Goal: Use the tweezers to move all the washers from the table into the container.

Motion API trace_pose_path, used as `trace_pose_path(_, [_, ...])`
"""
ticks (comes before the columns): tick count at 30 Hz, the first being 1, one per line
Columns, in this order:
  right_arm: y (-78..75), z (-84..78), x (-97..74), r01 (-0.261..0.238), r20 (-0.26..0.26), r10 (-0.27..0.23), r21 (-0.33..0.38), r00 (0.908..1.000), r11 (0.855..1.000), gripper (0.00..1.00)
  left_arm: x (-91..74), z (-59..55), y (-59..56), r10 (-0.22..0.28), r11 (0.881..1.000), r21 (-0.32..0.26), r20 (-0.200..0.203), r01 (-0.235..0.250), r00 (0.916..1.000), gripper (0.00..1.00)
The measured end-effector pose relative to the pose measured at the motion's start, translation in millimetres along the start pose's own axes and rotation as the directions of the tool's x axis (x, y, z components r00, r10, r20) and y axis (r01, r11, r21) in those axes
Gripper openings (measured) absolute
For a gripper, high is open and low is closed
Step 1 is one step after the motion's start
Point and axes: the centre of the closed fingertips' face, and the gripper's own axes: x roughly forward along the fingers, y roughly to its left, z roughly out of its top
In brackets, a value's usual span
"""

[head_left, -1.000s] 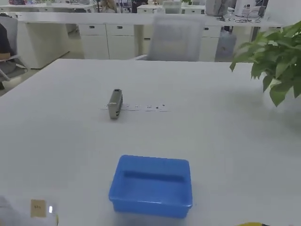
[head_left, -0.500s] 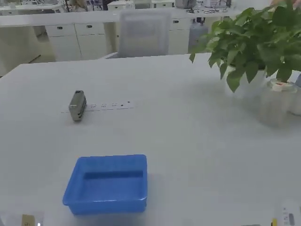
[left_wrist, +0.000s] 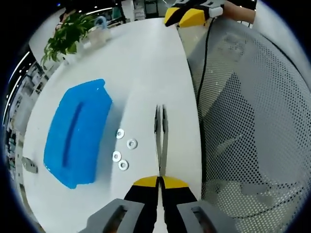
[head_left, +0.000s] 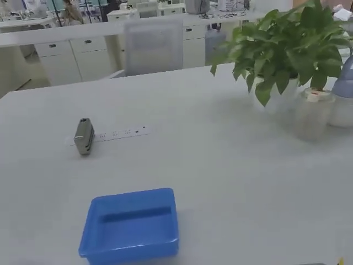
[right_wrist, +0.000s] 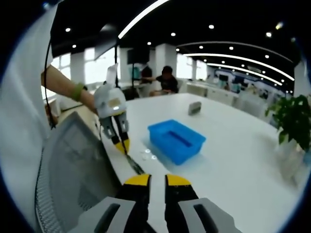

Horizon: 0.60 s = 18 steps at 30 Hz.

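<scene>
Our left gripper [left_wrist: 159, 180] clamped the tweezers [left_wrist: 161, 136] centre-frame, ready for the washers [left_wrist: 131, 143] beside the container [left_wrist: 73, 136]; right gripper [right_wrist: 157, 180] gaped slightly, empty.

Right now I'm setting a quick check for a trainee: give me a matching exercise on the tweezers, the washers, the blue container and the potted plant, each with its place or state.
Things:
1 tweezers
2 washers
3 blue container
4 potted plant

Place or state:
A nothing in it
B standing at the far side of the table
C clamped in the left gripper
D lying loose on the table beside the container

Pairs: 1-C, 2-D, 3-A, 4-B
</scene>
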Motion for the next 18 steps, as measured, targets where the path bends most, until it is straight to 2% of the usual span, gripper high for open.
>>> trace_pose_path(2, [1.1, 0.5, 2.4, 0.004, -0.004, -0.004, 0.001, 1.0, 1.0, 0.06, -4.7, 0.6, -2.9, -0.001, 1.0, 0.01, 0.007, 0.001, 1.0, 0.0])
trace_pose_path(9, [11.4, 3.9, 11.9, -0.005, -0.034, 0.005, -0.015, 0.9994, 1.0, 0.05, -39.1, 4.7, -10.6, 0.034, 0.999, 0.004, 0.067, -0.035, 0.9972, 0.0])
trace_pose_path(13, [20.6, 4.0, 19.2, -0.047, -0.069, 0.044, -0.047, 0.9967, 0.998, 0.05, -61.0, 10.3, -17.6, 0.045, 0.999, -0.009, 0.108, -0.044, 0.9932, 0.0])
trace_pose_path(17, [30.4, 5.9, 30.7, -0.102, -0.093, 0.095, -0.079, 0.9911, 0.992, 0.06, -75.1, 19.3, -23.3, 0.041, 0.999, -0.01, 0.136, -0.04, 0.9898, 0.0])
trace_pose_path(18, [35.3, 6.5, 35.1, -0.129, -0.102, 0.12, -0.086, 0.9875, 0.988, 0.06, -76.9, 21.9, -23.7, 0.041, 0.999, -0.008, 0.14, -0.041, 0.9893, 0.0])
